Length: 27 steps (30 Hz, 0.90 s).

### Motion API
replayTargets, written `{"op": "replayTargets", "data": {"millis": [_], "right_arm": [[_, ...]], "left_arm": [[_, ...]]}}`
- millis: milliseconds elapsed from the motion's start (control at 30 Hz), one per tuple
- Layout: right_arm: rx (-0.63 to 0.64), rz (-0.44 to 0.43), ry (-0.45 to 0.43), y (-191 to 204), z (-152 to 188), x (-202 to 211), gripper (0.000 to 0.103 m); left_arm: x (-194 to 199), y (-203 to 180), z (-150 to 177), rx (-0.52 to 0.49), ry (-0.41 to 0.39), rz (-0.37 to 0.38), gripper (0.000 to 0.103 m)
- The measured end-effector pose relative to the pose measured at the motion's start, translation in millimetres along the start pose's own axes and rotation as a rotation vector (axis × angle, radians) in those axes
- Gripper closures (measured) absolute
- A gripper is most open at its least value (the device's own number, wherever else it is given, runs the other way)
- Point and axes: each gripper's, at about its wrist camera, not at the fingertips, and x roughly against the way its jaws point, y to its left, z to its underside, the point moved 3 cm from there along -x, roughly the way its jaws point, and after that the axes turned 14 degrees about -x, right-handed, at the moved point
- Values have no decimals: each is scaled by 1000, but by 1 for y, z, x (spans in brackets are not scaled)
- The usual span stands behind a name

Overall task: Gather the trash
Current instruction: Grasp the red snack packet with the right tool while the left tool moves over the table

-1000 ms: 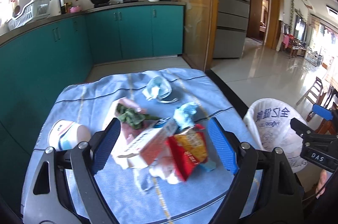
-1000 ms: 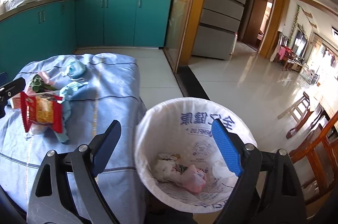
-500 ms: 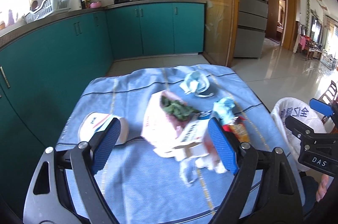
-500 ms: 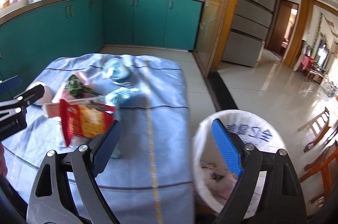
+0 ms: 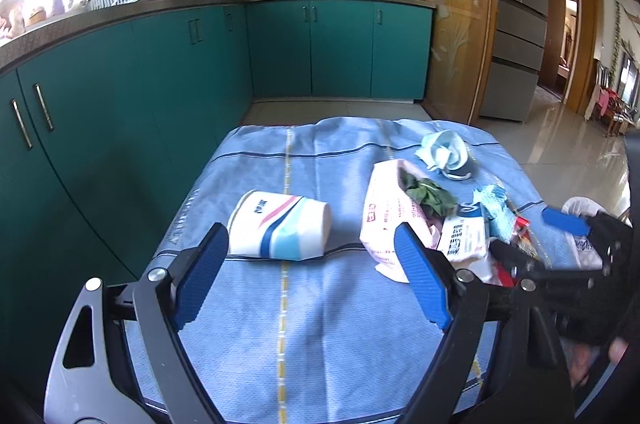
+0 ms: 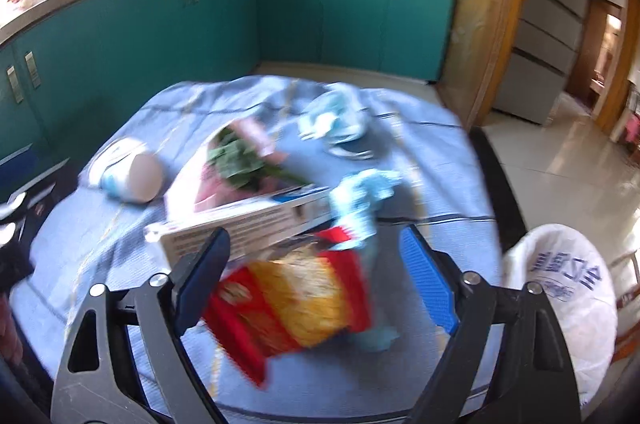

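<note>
so in the last second the right gripper [image 6: 316, 278] swung off the bin [image 6: 560, 308] and back over the table, and now it's right on top of the snack bag [image 6: 296, 304], which sits between its two blue pads with the tongs spread wide and nothing pinched yet; the frame is smeared so it's clearly moving fast. The bin that filled the middle of that view a second ago is now off at 4 o'clock, just beside the table edge. Meanwhile the left gripper [image 5: 312, 276] panned away from the pile toward the cup [image 5: 280, 230], which lies on its side on the cloth [image 5: 300, 336] and now sits between and a bit beyond its wide-open, empty tongs; the pile it was framing before has slid over to 3 o'clock. Rest of the trash is bunched together: the pink bag [image 5: 386, 212] with green leaves poking out, a white carton [image 6: 244, 224] leaning over the snack bag, a blue wrapper [image 6: 360, 199] touching the carton's end, and a crumpled mask [image 5: 444, 153] further back around 1 o'clock, a little apart. My read: one drop-off trip looks done and both hands are lining up the next grabs, right for the snack bag, left for the cup. The carton rests partly on the snack bag, so pulling that out might drag it along
</note>
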Motion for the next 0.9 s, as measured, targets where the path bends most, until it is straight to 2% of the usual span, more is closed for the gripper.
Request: {"op": "replayTargets", "data": {"millis": [133, 233, 267, 333, 433, 500, 600, 733, 800, 867, 900], "right_arm": [[69, -118, 60, 18, 19, 9, 45], [104, -229, 98, 28, 33, 23, 46], [113, -240, 94, 28, 35, 29, 46], [117, -189, 61, 21, 35, 39, 45], [72, -73, 18, -3, 28, 41, 32], [47, -30, 36, -15, 24, 31, 32], [-5, -67, 104, -25, 21, 10, 28], [-63, -66, 176, -29, 26, -12, 28], [-50, -82, 183, -27, 33, -11, 38], [-30, -87, 183, -27, 41, -4, 54], [-25, -86, 183, -27, 44, -1, 58]], "left_arm": [[-2, 8, 3, 20, 9, -6, 18], [-4, 9, 3, 25, 17, -9, 18], [-5, 9, 4, 25, 20, -6, 17], [-8, 5, 3, 21, 26, 17, 16], [-10, -5, 3, 6, 34, 51, 16], [-11, -10, 3, 1, 38, 55, 16], [-9, -16, 1, -7, 38, 66, 16], [-6, -23, -2, -22, 34, 79, 16], [-5, -27, -3, -24, 31, 116, 16], [-6, -32, -5, -25, 28, 161, 15], [-7, -36, -6, -28, 27, 183, 15]]}}
